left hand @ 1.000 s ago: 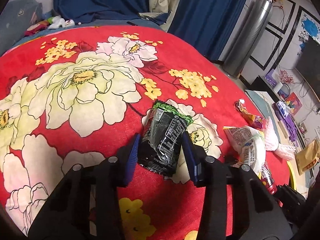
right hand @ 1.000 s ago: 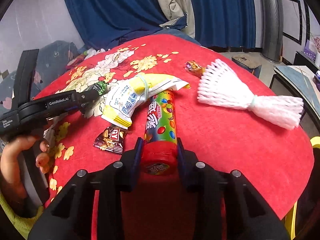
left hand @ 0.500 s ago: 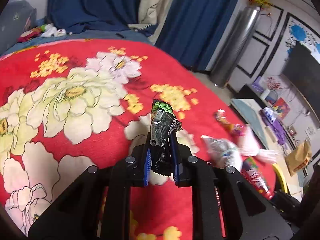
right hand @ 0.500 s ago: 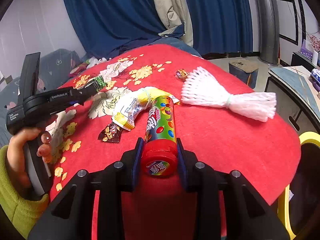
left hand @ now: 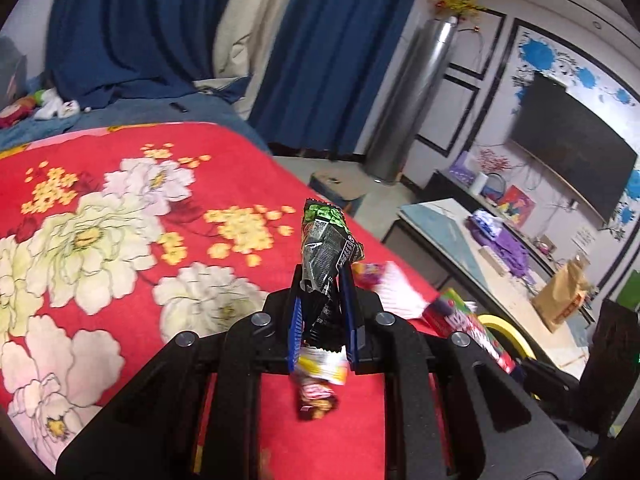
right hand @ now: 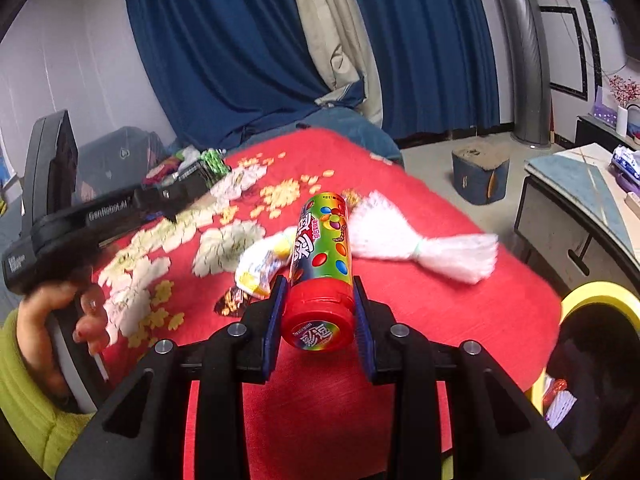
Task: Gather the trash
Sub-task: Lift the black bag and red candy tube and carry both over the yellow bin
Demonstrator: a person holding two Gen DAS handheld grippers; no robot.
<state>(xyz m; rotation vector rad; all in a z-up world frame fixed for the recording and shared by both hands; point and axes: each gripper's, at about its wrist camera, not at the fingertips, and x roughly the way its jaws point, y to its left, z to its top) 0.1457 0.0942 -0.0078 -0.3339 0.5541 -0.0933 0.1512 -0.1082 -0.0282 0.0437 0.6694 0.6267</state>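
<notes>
The black wrapper (left hand: 326, 248) looks like glossy crinkled foil, catching light along its folds. The candy tube (right hand: 323, 240) has a shiny printed sleeve and a smooth red plastic cap. Both grippers are matt black plastic with ribbed blue pads (right hand: 362, 328) and small metal bolts. The red floral cover (left hand: 120, 240) is soft matt cloth. A white net sleeve (right hand: 420, 244) looks like foamy plastic mesh. The curtains (right hand: 240, 40) are heavy blue cloth, and the tall column (left hand: 416, 92) is brushed metal

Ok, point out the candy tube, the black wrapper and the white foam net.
candy tube (right hand: 322, 252): right wrist view, printed side.
black wrapper (left hand: 326, 248): left wrist view, upper half.
white foam net (right hand: 456, 254): right wrist view, flared end.
</notes>
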